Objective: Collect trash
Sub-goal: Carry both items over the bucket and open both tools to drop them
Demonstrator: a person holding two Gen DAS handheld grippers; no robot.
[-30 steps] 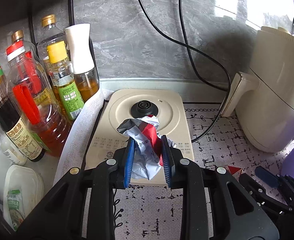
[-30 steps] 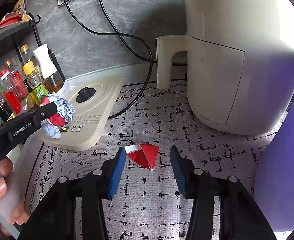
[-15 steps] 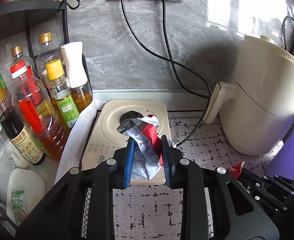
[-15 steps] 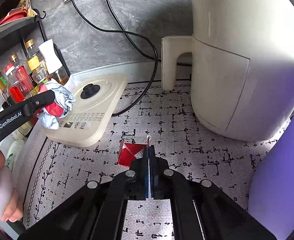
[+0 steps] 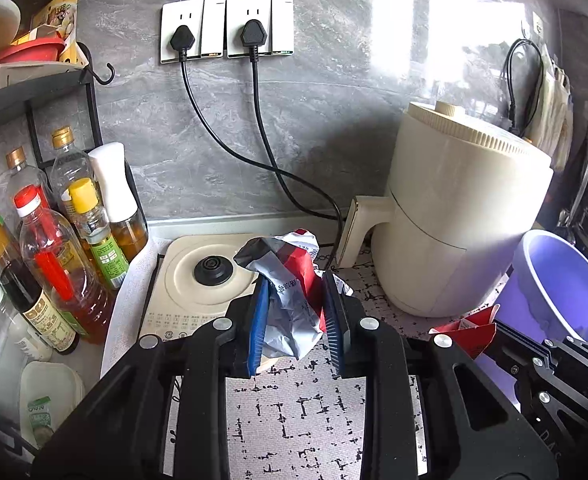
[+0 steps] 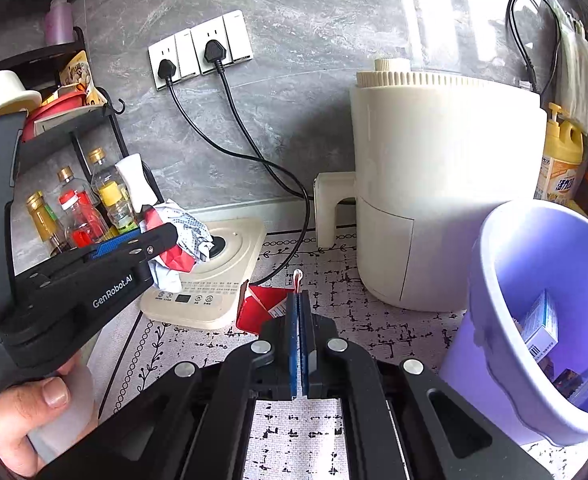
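My left gripper point(image 5: 296, 316) is shut on a crumpled silver and red wrapper point(image 5: 290, 280) and holds it above the counter; both also show in the right wrist view, the gripper point(image 6: 134, 246) and the wrapper point(image 6: 182, 240). My right gripper point(image 6: 299, 320) is shut on a red folded paper carton point(image 6: 260, 308), lifted off the mat; the carton shows in the left wrist view point(image 5: 468, 326). A purple bin point(image 6: 534, 312) with boxes inside stands at the right, and shows in the left wrist view point(image 5: 558, 288).
A cream air fryer point(image 6: 434, 200) stands behind the bin. A cream kettle base point(image 5: 190, 288) lies on the patterned mat point(image 5: 294, 420). Several oil and sauce bottles point(image 5: 62, 248) crowd the left under a black rack. Two black cords point(image 5: 262, 152) hang from wall sockets.
The right gripper closed on the red carton and lifted it. Both grippers rose and drew back, bringing the sockets and purple bin into view.
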